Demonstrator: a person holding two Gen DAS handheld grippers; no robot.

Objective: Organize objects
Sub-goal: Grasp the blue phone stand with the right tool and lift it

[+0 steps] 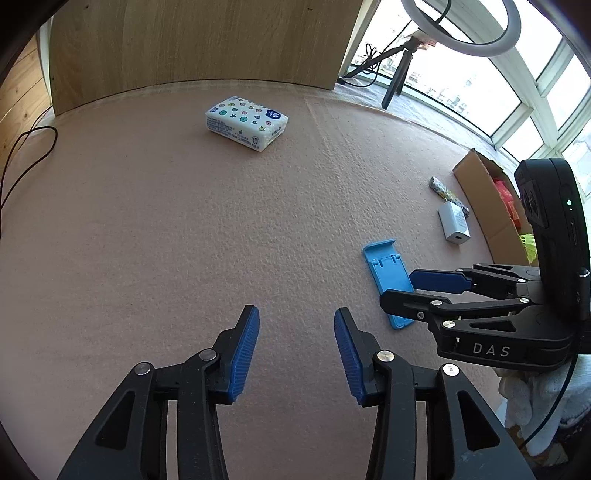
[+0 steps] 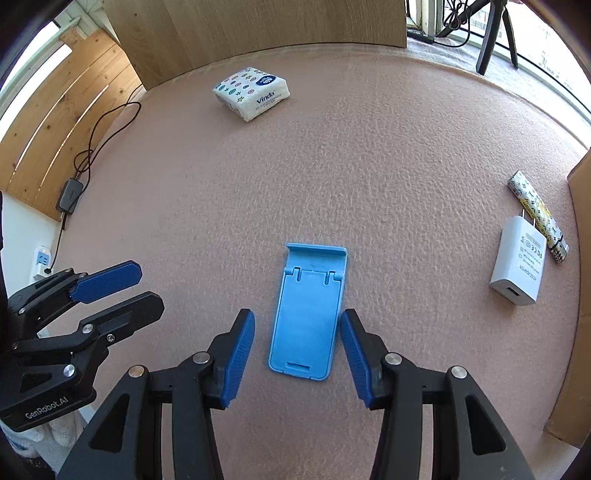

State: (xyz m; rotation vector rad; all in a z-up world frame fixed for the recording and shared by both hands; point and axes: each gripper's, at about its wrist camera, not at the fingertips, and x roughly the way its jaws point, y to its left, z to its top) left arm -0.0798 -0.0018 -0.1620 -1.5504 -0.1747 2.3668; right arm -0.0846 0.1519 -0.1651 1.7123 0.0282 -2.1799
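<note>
1. Pink felt mat under everything, backed by a wooden panel at its far edge.
2. Blue phone stand flat on the mat near the near edge, between the spread fingers of the right gripper; jaws wide, pads beside the stand, contact not clear.
3. Left gripper also wide, over bare mat, holding nothing.
4. Tissue pack toward the far edge, well apart from the stand.
5. White charger just beside a patterned tube at the right edge.
6. Seen only from the left wrist: open cardboard box with coloured contents, ring light.
7. Seen only from the right wrist: power adapter with its cable on the floor past the left edge.
</note>
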